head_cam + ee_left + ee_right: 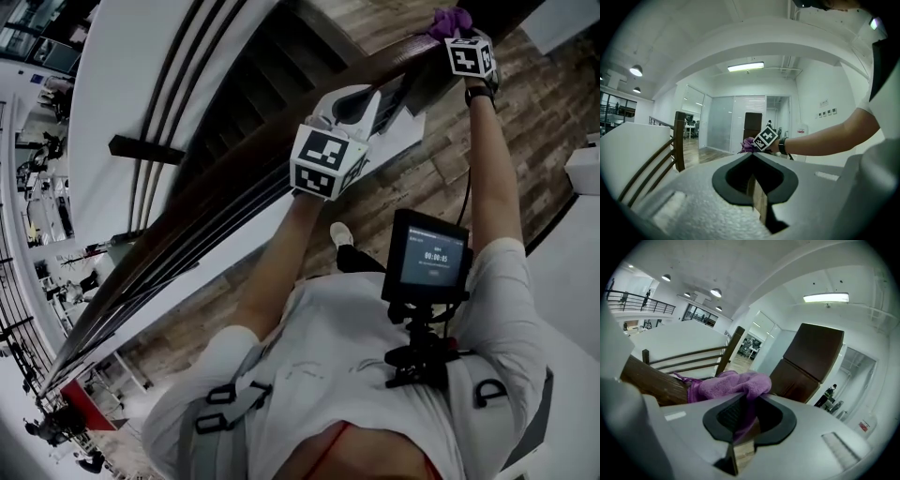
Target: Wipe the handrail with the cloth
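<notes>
**A:** Head view, entry one?

**B:** A dark wooden handrail runs diagonally from lower left to upper right. The stairs lie beyond it and a plank floor lies below. The right gripper is at the far upper end, over the rail. The purple cloth is bunched at its tip and lies on the rail. The left gripper is over the same rail lower down, well apart from the cloth; contact with the rail can't be told. A small screen hangs at the person's chest.

**A:** Left gripper view?

**B:** Jaws clenched, with the tips meeting on a thin seam and nothing caught there. A pale wood-toned strip shows in the slot lower down; can't tell what it is. Ahead is the right gripper's marker cube, with the cloth just left of it. A forearm with a dark wristband reaches in from the right. A square wooden post stands at left, with slanted bars running off it.

**A:** Right gripper view?

**B:** Jaws grasping the cloth. One fold runs down into the slot between them. The rest piles over the tips and spreads left onto the handrail's top. The rail enters from the left and touches the cloth. Behind are a tall brown panel and a lit ceiling strip.
</notes>
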{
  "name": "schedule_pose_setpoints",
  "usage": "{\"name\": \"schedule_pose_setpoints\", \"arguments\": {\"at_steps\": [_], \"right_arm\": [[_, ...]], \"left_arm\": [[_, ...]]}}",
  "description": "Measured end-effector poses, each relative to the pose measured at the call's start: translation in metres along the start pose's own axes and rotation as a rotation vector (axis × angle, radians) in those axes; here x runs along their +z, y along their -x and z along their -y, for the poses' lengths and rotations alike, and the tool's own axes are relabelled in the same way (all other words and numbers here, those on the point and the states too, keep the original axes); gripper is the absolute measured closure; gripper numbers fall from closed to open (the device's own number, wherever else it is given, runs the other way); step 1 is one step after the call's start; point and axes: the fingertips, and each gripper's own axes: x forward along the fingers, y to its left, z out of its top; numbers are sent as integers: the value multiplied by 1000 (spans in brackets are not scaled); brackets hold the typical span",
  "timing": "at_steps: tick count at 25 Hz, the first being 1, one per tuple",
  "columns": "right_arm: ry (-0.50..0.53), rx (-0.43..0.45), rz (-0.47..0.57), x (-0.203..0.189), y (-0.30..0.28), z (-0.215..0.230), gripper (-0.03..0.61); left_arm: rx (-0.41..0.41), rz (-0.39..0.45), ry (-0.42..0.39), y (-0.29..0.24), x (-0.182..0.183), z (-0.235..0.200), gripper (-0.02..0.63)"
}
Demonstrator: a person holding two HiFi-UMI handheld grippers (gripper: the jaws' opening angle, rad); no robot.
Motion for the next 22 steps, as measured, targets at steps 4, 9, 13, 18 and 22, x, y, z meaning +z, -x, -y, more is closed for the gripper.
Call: {"name": "schedule_pose_setpoints", "arguments": {"at_steps": [4, 9, 13, 18, 22], "right_arm": [[-25, -6, -33, 3, -9, 22, 529], [-90, 13, -38, 1, 1, 11, 529], [-58, 69, 40, 21, 34, -45, 520], [-116, 223, 266, 79, 104, -135, 518], [-140, 430, 456, 147, 197, -242, 517]], "left_arm": [[5, 2, -8, 2, 4, 4, 614], [37, 15, 5, 19, 2, -1, 614], [114, 44, 12, 61, 2, -19, 614], [245, 75, 13, 120, 9, -47, 614], [409, 115, 23, 205, 16, -83, 614]]}}
